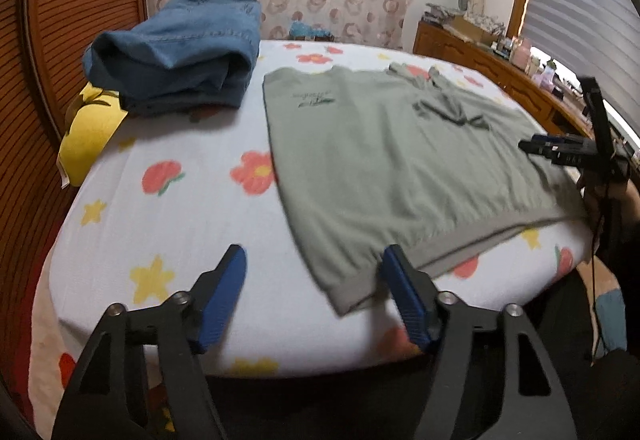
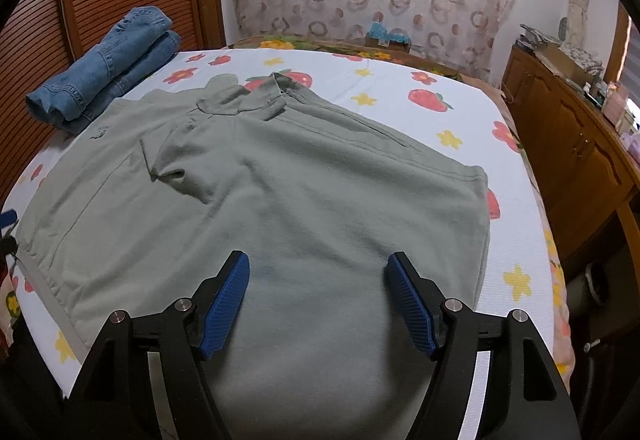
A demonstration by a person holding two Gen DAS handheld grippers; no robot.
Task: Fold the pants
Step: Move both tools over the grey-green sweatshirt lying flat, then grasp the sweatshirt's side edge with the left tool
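Grey-green pants (image 1: 384,156) lie folded and spread flat on the flowered bed sheet (image 1: 160,208); they also fill the middle of the right wrist view (image 2: 280,200). My left gripper (image 1: 312,260) is open and empty, hovering at the near cuff edge of the pants. My right gripper (image 2: 318,266) is open and empty, just above the near part of the pants. The right gripper also shows at the right edge of the left wrist view (image 1: 560,152).
Folded blue jeans (image 1: 180,48) lie at the bed's far left, also in the right wrist view (image 2: 104,68). A yellow item (image 1: 88,132) sits by the left edge. A wooden dresser (image 2: 568,144) with clutter stands right of the bed. A slatted wooden panel (image 1: 80,0) stands behind left.
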